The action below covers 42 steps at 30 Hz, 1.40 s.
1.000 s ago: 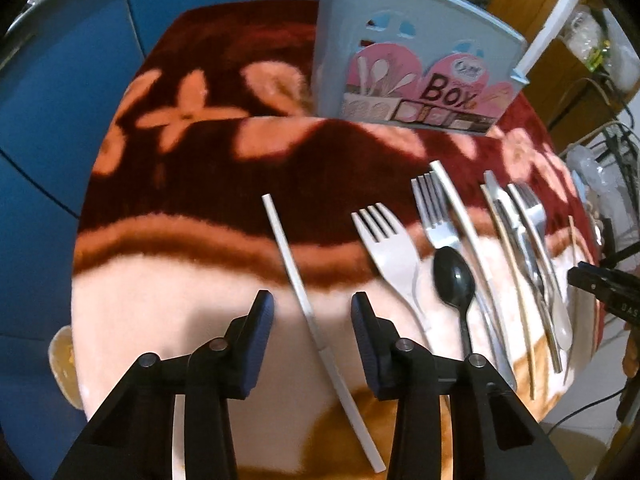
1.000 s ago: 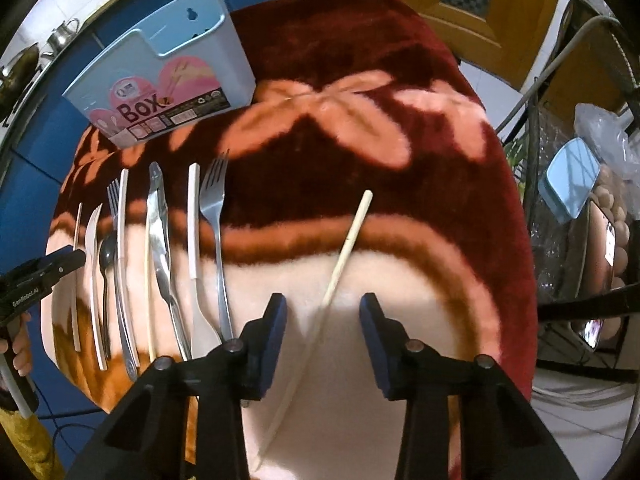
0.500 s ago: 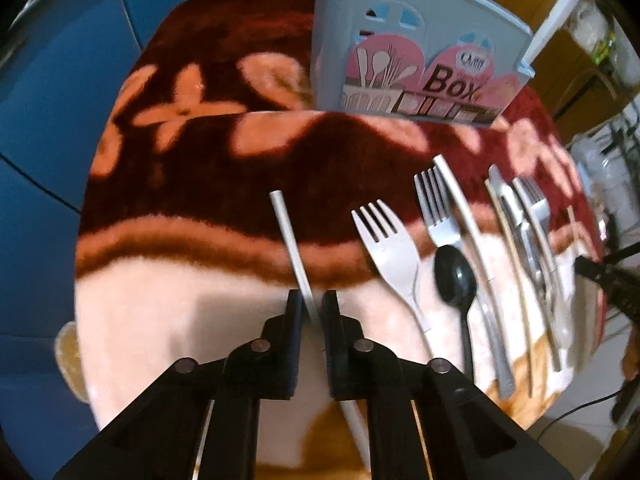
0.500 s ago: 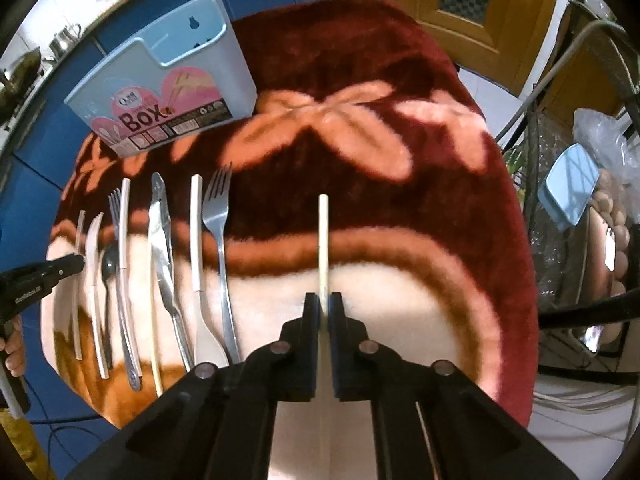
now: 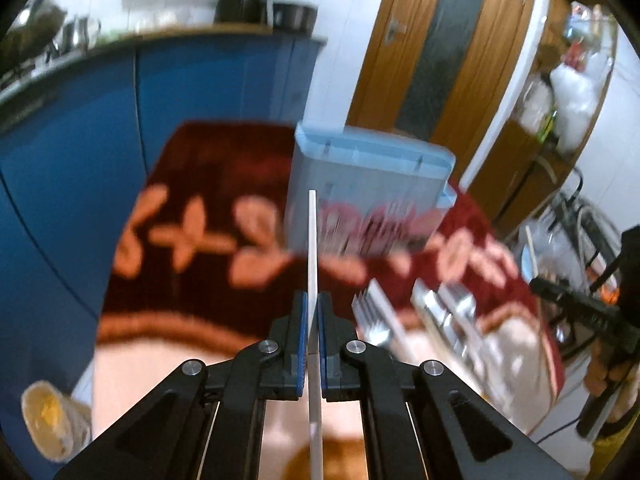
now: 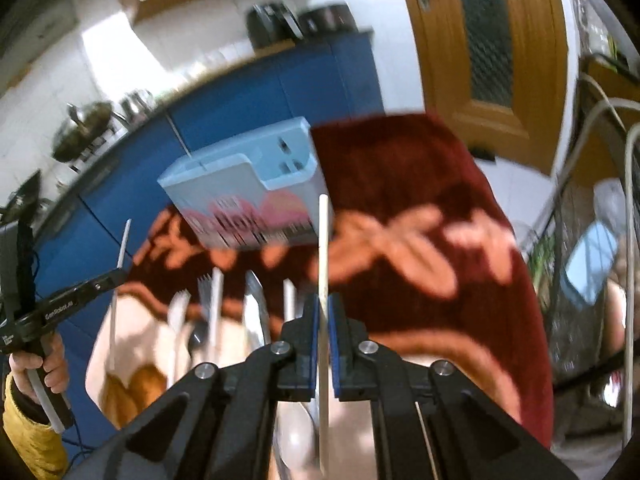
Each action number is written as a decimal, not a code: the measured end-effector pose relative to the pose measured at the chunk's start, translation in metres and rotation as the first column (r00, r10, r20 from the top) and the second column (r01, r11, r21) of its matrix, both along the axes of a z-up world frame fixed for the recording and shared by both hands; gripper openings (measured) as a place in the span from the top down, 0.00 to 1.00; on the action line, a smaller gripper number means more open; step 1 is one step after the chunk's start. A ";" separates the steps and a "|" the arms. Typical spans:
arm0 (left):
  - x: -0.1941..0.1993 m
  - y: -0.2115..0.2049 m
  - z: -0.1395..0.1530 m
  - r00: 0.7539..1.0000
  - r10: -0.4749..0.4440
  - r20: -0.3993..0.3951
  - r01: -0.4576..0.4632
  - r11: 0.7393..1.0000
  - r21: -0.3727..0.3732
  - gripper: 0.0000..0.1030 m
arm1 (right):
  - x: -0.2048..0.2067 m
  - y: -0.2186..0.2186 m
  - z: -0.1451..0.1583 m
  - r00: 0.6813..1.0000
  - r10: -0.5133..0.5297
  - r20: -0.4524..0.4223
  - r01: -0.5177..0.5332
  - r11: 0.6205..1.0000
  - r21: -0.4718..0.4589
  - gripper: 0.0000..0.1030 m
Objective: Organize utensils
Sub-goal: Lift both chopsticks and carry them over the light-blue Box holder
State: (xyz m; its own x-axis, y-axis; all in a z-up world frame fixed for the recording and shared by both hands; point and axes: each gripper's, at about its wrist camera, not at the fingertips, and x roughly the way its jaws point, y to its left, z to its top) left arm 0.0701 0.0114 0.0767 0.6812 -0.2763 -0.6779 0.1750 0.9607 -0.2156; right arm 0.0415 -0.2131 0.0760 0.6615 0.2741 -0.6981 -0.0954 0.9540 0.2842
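My left gripper (image 5: 313, 312) is shut on a white chopstick (image 5: 312, 248) and holds it lifted, pointing toward the pale blue utensil box (image 5: 372, 176) that stands on the red flowered blanket (image 5: 208, 184). My right gripper (image 6: 323, 316) is shut on a tan wooden chopstick (image 6: 323, 248), also lifted, its tip near the box (image 6: 248, 188). Forks, knives and spoons (image 6: 224, 308) lie in a row on the blanket between the two grippers; they also show in the left wrist view (image 5: 432, 316). The left gripper with its white stick shows in the right wrist view (image 6: 120, 264).
Blue cabinets (image 5: 80, 128) stand behind the table. A wooden door (image 5: 440, 40) is at the back right. A wire rack with a mirror (image 6: 588, 264) stands beside the table's right edge. Both views are blurred by motion.
Both grippers closed on their chopsticks, then lifted them off the blanket and tilted up, so the views now look across the table at the box.
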 end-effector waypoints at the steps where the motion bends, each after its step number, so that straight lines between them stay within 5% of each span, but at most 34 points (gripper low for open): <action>1: 0.005 -0.003 0.006 1.000 0.002 0.026 -0.001 1.000 -0.011 0.96 | 0.003 0.003 0.004 1.000 0.003 0.027 -0.003 1.000 0.011 0.94; 8: 0.034 -0.021 0.053 0.976 0.029 0.215 -0.026 1.000 -0.017 0.96 | 0.031 0.012 0.031 0.982 -0.003 0.189 -0.006 0.999 0.046 0.94; 13: 0.058 -0.035 0.089 0.912 0.054 0.405 -0.057 0.998 -0.006 0.96 | 0.058 0.016 0.055 0.956 -0.018 0.292 -0.002 0.998 0.069 0.94; 20: 0.095 -0.047 0.104 0.853 0.079 0.515 -0.091 0.996 -0.002 0.96 | 0.102 0.031 0.069 0.909 -0.013 0.418 -0.010 0.999 0.052 0.94; 31: 0.136 -0.038 0.043 0.845 0.178 0.505 -0.177 0.983 -0.049 0.96 | 0.160 0.055 0.041 0.844 -0.024 0.535 0.034 0.999 -0.009 0.94; 42: 0.133 -0.031 0.012 0.853 0.182 0.488 -0.166 0.983 -0.076 0.96 | 0.165 0.063 0.013 0.871 0.067 0.486 -0.035 0.997 -0.074 0.94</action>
